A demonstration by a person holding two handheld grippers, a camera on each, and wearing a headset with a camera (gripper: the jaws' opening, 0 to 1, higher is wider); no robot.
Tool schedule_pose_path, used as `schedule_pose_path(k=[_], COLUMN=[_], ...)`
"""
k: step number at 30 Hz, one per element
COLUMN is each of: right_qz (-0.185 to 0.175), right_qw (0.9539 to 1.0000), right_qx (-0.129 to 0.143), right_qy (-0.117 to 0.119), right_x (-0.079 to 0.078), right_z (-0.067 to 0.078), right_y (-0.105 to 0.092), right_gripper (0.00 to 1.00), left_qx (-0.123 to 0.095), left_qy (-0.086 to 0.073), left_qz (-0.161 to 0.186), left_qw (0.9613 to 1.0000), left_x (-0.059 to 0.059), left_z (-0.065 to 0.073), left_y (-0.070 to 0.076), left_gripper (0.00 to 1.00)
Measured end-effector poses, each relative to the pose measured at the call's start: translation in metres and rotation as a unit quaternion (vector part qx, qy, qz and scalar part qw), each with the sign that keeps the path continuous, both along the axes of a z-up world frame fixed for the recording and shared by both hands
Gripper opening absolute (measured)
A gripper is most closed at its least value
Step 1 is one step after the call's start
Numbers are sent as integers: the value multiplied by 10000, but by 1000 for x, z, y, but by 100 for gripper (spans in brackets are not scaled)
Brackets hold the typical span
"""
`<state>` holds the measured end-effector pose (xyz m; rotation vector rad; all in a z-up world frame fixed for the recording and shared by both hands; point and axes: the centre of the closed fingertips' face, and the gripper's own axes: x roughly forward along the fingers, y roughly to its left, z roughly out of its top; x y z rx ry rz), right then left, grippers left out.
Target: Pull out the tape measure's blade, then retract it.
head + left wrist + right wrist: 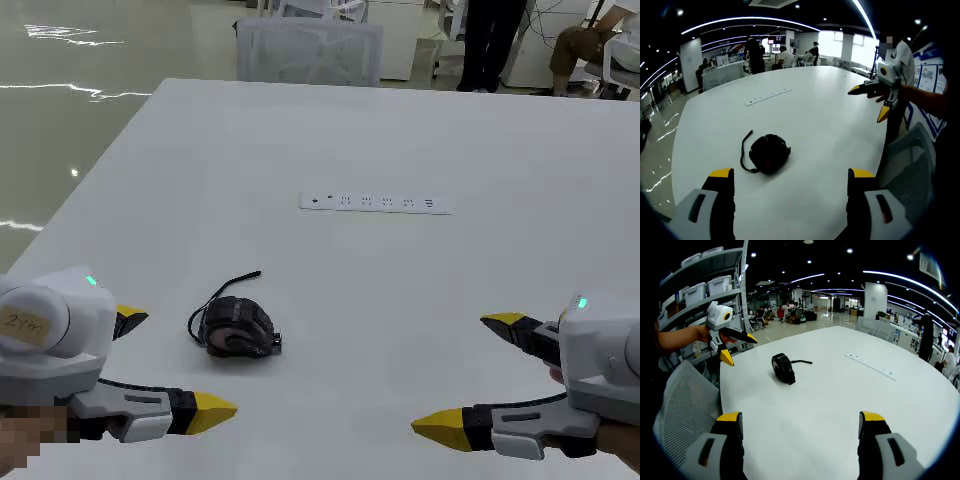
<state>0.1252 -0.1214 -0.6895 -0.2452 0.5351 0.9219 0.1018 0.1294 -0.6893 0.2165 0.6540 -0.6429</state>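
**A:** Which step are you on?

**B:** None yet, the blade's fully in. Your white, yellow-tipped left claw (175, 362) and matching right claw (468, 375) both gape open at the near edge of the white surface (420, 300), holding nothing.

**A:** And the tape?

**B:** Round black plastic tape measure (238, 328), reddish face showing, thin black wrist loop trailing. It sits toward the near-left corner, nearer your left claw. Next, probably: pin the case with one claw and pinch the blade tip with the other.

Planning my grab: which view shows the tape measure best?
Head view: the tape measure shows its side face and strap clearly. Left gripper view shows a dark lump; right gripper view shows it small and dark.
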Motion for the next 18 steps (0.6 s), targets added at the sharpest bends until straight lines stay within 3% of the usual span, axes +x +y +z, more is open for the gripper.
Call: schedule_pose_path(k=[18], right_qz=[38], right_qw=[10000], right_qx=[-16], right_qy=[-26], right_x=[-1], right_z=[1], right_y=[-1], right_gripper=[99], left_qx=[72], left_qy=[-55], left_qz=[-70], left_qw=[9999], left_x=[3], left_z=[1], left_y=[1], left_gripper=[91])
